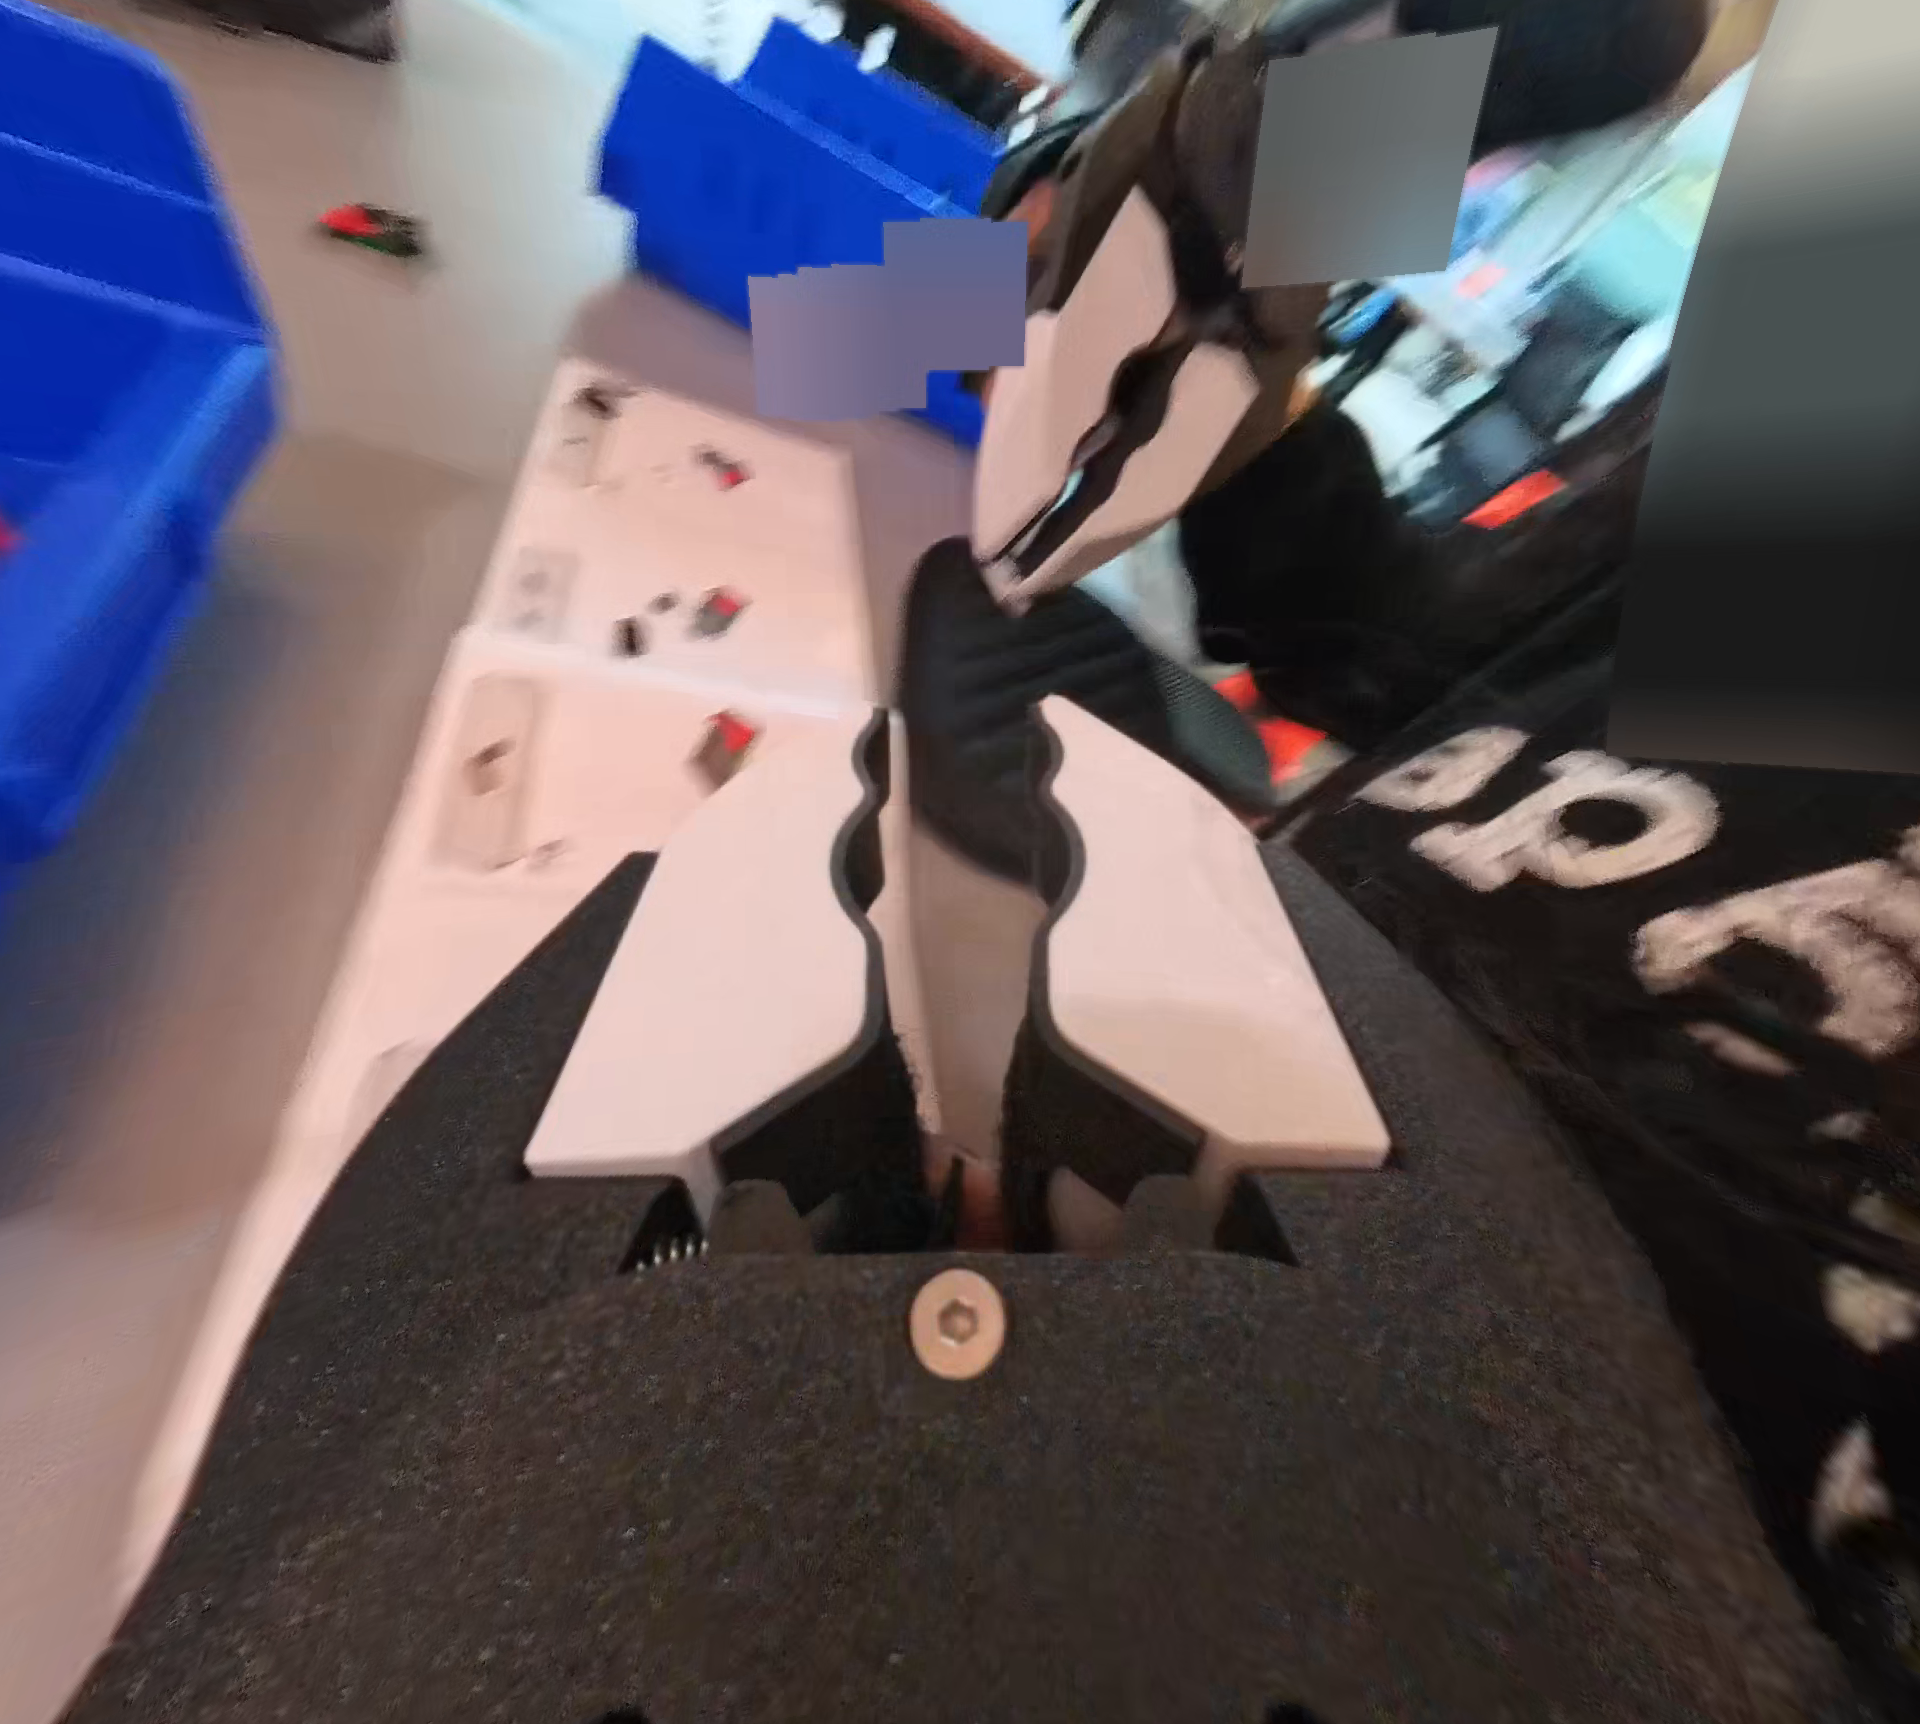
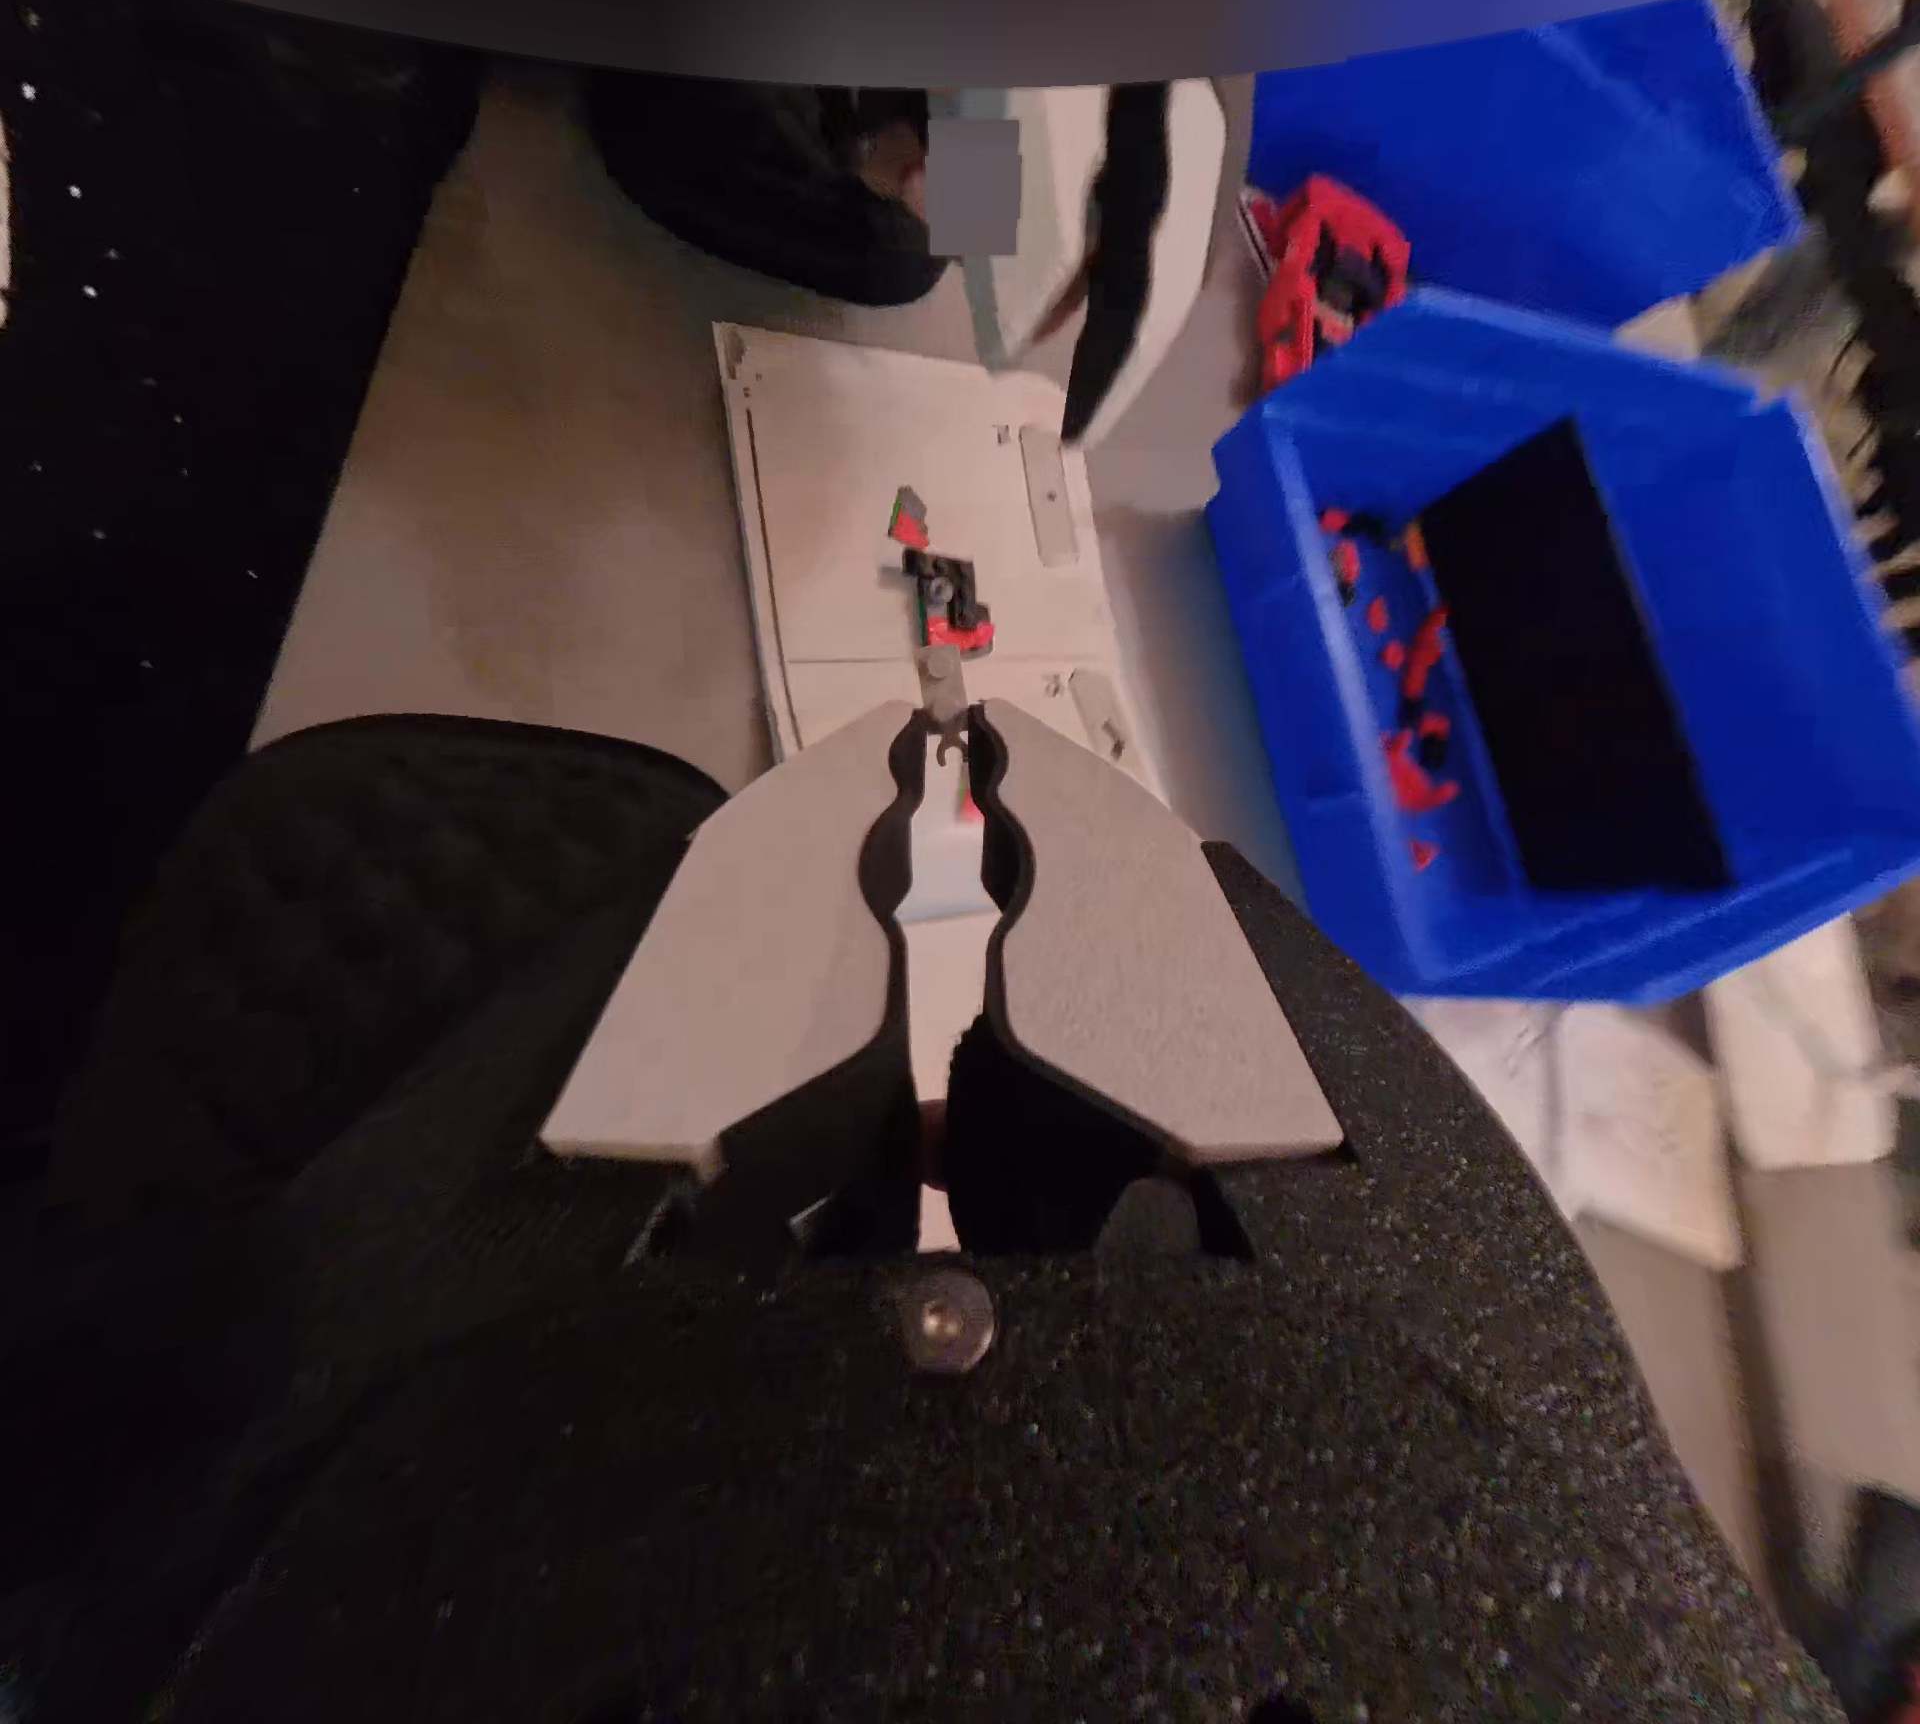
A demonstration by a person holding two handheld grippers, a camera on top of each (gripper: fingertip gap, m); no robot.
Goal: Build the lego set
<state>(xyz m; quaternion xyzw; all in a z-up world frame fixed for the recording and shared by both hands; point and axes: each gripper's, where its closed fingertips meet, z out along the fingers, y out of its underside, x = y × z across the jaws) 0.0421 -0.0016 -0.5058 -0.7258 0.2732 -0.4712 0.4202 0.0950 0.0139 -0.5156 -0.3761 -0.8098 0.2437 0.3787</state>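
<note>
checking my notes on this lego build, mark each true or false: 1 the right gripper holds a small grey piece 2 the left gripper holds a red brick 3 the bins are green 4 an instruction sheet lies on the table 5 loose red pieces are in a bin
1. True: the right gripper pinches a small grey piece at its tips.
2. False: the left gripper is open, nothing between its fingers.
3. False: the bins are blue.
4. True: the instruction sheet lies on the table.
5. True: red pieces lie loose inside.

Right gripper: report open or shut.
Shut. The right gripper pinches a small grey piece between its tips, above the instruction booklet.
</note>
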